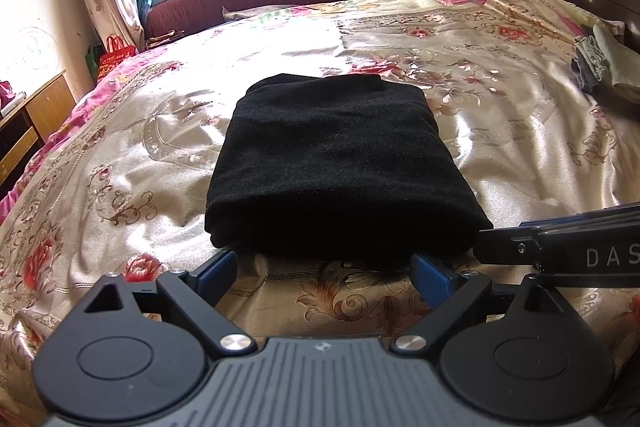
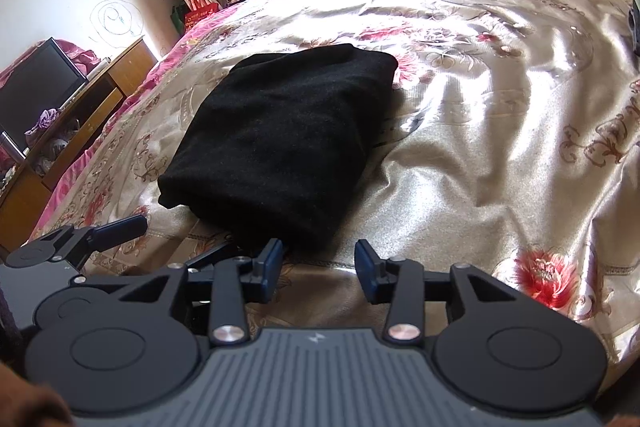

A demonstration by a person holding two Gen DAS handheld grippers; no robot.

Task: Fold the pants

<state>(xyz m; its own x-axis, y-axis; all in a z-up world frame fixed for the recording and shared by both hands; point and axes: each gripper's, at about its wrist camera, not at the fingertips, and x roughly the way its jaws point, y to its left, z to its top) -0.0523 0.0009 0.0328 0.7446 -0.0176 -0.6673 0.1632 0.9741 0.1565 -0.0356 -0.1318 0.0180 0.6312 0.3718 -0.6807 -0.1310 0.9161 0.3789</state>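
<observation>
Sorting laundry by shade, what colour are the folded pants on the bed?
Plain black pants, clearest in the left wrist view.

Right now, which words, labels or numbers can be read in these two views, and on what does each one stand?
"DAS", cut off by the picture's edge: white letters on the black body of the right tongs, in the left wrist view.
Red bag by the curtain: light print, too small to read.
Nothing legible on the black pants.
</observation>
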